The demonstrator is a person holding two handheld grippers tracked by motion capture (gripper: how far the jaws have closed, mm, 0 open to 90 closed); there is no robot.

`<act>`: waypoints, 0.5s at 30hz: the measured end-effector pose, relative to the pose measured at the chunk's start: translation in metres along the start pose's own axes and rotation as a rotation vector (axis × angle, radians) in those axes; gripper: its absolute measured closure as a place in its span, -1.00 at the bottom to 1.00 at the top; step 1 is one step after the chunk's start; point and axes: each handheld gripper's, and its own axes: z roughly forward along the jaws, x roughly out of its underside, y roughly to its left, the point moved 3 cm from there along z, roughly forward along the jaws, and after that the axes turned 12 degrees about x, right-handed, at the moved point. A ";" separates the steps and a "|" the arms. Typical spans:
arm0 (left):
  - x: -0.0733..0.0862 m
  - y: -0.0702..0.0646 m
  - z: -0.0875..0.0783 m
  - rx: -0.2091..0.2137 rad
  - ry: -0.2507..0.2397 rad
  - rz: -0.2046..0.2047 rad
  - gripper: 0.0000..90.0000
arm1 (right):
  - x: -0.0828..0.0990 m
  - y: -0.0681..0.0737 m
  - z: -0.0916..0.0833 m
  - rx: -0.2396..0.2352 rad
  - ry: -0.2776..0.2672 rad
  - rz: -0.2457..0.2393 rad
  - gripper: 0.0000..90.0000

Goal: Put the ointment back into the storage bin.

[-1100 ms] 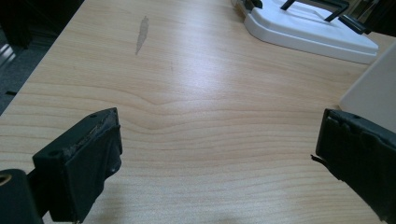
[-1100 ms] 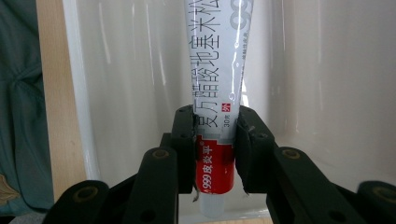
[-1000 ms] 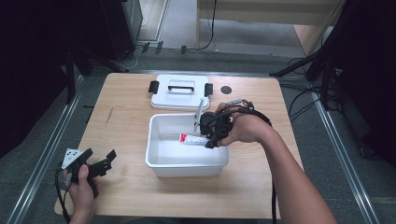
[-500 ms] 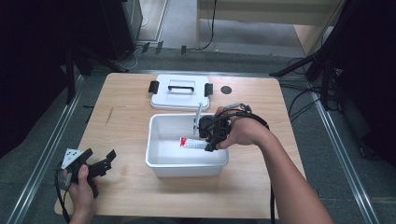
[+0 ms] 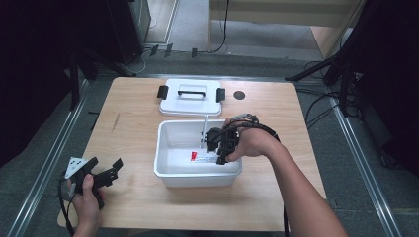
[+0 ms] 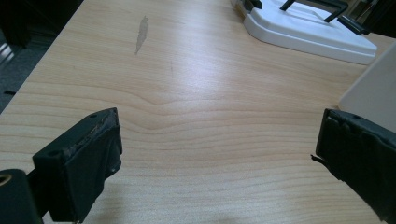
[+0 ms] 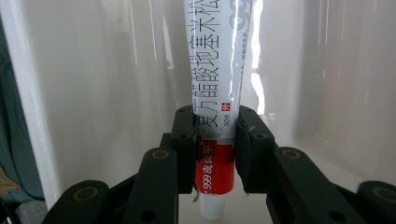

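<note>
A white and red tube with printed characters sits between the jaws of my right gripper, which is shut on it. In the high view the right gripper reaches into the white bin at the table's middle, and the tube lies low inside it, red end to the left. My left gripper rests near the table's front left corner. Its jaws stand wide apart over bare wood in the left gripper view, with nothing between the fingers.
The bin's white lid with black handle and clips lies flat behind the bin. A small dark round spot marks the table right of the lid. The lid and the bin's wall stand beyond the left gripper.
The right gripper has lowered the tube deeper into the bin and shifted slightly toward the front. The left gripper has stayed put.
</note>
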 end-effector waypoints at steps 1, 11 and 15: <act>0.000 0.000 0.000 0.001 0.001 0.000 -0.98 | 0.000 0.001 0.001 -0.002 0.011 0.000 0.61; 0.000 0.000 0.000 0.004 0.002 -0.002 -0.98 | -0.005 0.004 0.012 0.007 0.059 -0.018 0.61; 0.000 0.000 0.000 0.005 0.001 -0.003 -0.98 | -0.007 0.005 0.015 0.016 0.080 -0.024 0.61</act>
